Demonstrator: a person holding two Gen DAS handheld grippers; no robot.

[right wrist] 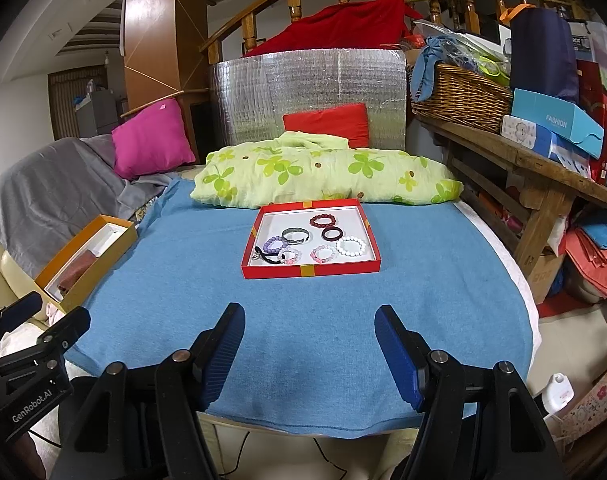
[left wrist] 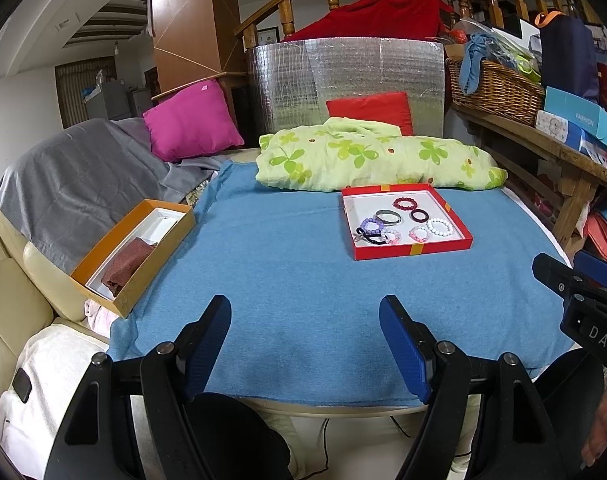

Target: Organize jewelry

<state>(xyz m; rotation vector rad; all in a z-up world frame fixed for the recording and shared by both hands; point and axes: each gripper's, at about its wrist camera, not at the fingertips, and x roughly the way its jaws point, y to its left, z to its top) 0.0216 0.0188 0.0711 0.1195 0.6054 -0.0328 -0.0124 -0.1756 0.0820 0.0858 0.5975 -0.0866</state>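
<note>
A red tray point(left wrist: 413, 250) point(right wrist: 311, 270) sits on the blue cloth and holds several bracelets: a dark red beaded one point(right wrist: 322, 221), a silver bangle point(right wrist: 295, 235), a white beaded one point(right wrist: 351, 246), purple and pink beaded ones and a black hair tie point(right wrist: 268, 257). An orange box point(left wrist: 135, 280) point(right wrist: 83, 276) with a white liner and a brown cloth sits at the cloth's left edge. My left gripper point(left wrist: 305, 312) and right gripper point(right wrist: 309, 318) are open and empty, both over the near part of the cloth, well short of the tray.
The blue cloth point(left wrist: 287, 280) covers a round table. A green clover-print bundle point(left wrist: 375, 156) lies behind the tray. A pink cushion point(left wrist: 193, 124) and grey-covered sofa are at left. A wooden bench with a wicker basket point(left wrist: 495, 90) and boxes stands at right.
</note>
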